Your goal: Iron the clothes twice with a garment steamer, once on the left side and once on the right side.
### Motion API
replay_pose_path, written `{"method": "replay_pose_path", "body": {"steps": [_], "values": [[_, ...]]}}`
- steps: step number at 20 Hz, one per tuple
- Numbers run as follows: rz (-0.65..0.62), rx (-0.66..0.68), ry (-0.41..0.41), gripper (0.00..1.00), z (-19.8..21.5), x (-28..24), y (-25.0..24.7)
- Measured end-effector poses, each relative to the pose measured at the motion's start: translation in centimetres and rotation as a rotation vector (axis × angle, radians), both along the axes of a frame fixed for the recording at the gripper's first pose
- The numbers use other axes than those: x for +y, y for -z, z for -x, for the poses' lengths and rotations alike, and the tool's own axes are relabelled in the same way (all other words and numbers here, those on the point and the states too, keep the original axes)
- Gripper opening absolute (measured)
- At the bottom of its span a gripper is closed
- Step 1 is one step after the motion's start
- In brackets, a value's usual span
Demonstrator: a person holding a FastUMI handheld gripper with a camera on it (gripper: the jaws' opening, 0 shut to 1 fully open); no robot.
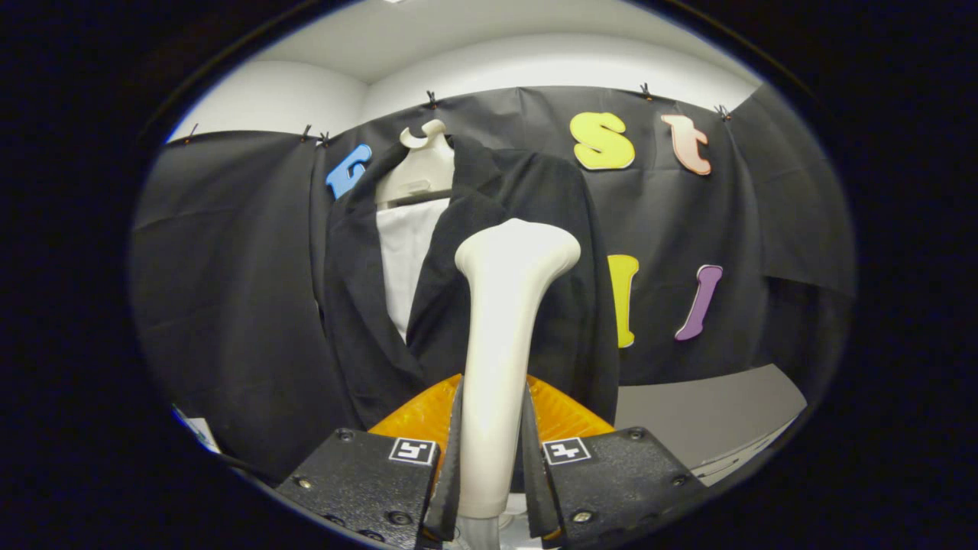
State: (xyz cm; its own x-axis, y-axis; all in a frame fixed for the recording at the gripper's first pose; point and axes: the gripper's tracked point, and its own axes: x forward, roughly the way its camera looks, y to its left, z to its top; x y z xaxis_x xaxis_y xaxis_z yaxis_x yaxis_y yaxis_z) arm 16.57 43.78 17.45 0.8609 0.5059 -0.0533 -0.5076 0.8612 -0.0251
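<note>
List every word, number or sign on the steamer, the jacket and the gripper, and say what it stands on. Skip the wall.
White plastic garment steamer, clamped between both fingers of the black gripper: no writing.
Black jacket on its cream hanger: no writing.
Square black-and-white markers on the gripper's finger blocks: coded patterns, not words.
White slip low beside the jacket, left of the fingers: too small to read.

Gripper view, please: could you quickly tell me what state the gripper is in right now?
Gripper: closed, both fingers pressing on the handle of the cream-white plastic garment steamer, held upright before the black jacket.
</note>
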Motion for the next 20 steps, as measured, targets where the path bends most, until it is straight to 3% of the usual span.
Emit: {"method": "replay_pose_path", "body": {"steps": [20], "values": [[0.122, 0.207, 0.008, 0.37, 0.7, 0.0, 14.9]]}}
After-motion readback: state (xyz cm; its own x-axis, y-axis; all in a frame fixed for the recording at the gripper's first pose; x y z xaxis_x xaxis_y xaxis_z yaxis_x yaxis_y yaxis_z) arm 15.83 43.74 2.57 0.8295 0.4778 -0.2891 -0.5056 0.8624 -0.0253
